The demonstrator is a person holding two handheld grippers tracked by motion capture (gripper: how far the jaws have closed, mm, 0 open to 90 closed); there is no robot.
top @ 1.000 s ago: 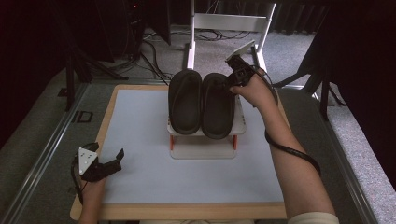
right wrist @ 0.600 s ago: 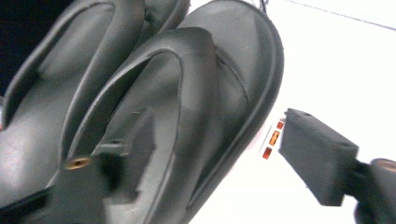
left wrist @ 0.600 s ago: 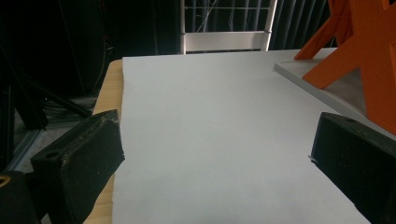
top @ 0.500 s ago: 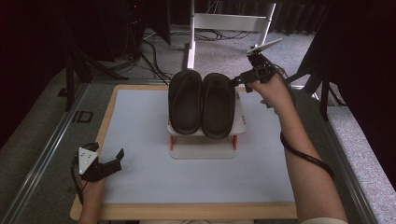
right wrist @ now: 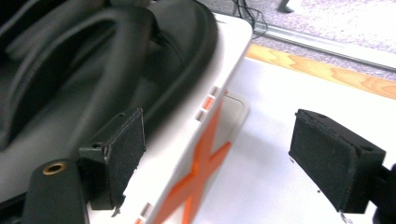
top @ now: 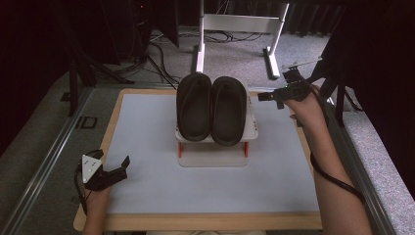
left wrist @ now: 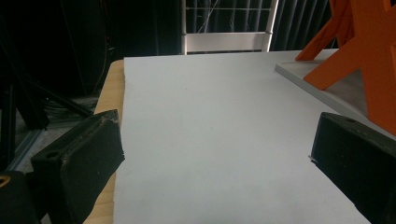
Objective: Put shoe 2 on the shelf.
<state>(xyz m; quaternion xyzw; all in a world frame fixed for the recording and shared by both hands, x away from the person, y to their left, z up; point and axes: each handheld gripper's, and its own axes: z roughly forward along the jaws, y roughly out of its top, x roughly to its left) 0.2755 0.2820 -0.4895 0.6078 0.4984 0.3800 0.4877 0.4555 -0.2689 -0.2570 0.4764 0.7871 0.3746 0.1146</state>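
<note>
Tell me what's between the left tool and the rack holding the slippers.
Nothing: in the high view, only bare mat lies between the left tool and the rack. The left gripper view shows the same bare stretch up to the rack's orange leg.

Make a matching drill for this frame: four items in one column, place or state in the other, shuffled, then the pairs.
Items
1. left gripper
2. right gripper
3. black slippers
4. white mat

Place or state
A. side by side on the raised white stand
B. open, near the table's front left corner
C. covers the wooden tabletop
D. open, just right of the stand, beside the slippers

Pairs: 1-B, 2-D, 3-A, 4-C
</note>
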